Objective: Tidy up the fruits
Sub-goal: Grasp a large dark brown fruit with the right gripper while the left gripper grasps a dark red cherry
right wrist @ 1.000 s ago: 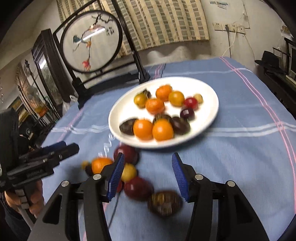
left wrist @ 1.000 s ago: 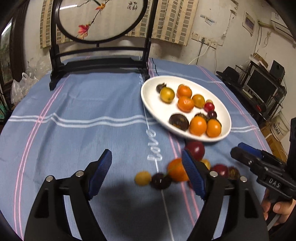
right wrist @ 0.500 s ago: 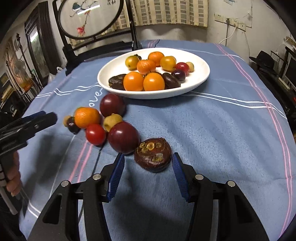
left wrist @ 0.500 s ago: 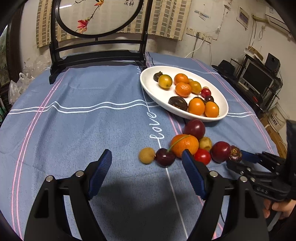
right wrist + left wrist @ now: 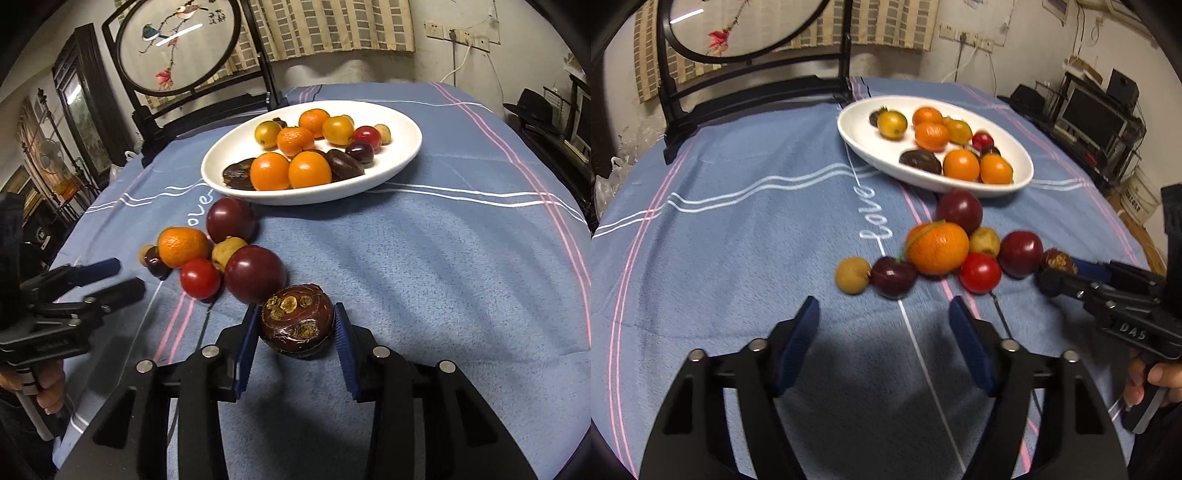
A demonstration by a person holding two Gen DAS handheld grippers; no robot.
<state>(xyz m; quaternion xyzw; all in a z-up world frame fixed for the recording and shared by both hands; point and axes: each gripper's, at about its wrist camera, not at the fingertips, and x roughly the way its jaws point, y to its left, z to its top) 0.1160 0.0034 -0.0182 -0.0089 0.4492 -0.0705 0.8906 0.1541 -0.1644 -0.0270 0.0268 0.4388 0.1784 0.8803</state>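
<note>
Dark maroon and round, with yellowish crusty blotches on its top, the mangosteen (image 5: pixel 297 325) sits low in the frame's centre on the blue-clothed surface (image 5: pixel 443 258), between the blue pads of my right gripper (image 5: pixel 295 349), whose jaws are closing round it.

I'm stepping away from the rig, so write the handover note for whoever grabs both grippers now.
Right gripper: jaws closing around the dark mottled fruit on the blue cloth; pads at its sides, not lifted.
Left gripper: closing too, nothing between its jaws, short of the small purple fruit and tan fruit.
Done: white plate already holds about a dozen fruits.
Left: eight loose fruits on the cloth, including the orange, tomato and two plums.
</note>
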